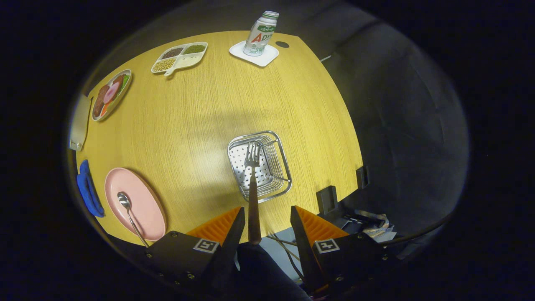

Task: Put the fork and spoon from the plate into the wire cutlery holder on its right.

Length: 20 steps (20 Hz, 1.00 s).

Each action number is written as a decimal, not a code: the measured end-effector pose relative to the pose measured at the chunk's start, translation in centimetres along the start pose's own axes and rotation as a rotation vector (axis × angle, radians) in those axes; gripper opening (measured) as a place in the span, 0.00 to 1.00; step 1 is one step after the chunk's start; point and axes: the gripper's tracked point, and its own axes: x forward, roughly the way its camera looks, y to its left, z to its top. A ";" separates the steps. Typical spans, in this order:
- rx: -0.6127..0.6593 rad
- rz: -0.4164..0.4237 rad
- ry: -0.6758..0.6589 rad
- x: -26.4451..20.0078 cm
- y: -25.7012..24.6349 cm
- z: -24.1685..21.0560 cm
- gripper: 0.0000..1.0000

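Note:
The fork (252,184) points tines-down into the wire cutlery holder (285,169), a square steel basket with a perforated floor, just ahead of my fingers. Its dark handle runs back between the fingers and rests by the left fingertip (236,219); the right one stands well apart from it. My gripper (267,209) is open above the table's near edge. The spoon (126,205) lies on the pink plate (148,200), to the left of the holder and of my left finger.
On the far side of the wooden table (209,113) stand a bottle (261,33) on a white coaster, a divided tray of beans (179,57) and a plate of food (111,94). A blue object (87,190) lies left of the pink plate. Two dark blocks (327,200) sit at the table's right edge.

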 end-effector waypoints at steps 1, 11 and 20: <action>0.004 0.000 -0.010 -0.1 0.1 0.1 0.69; 0.001 0.000 -0.109 -3.0 2.4 1.1 0.69; -0.074 0.000 -0.156 -4.6 5.8 0.7 0.69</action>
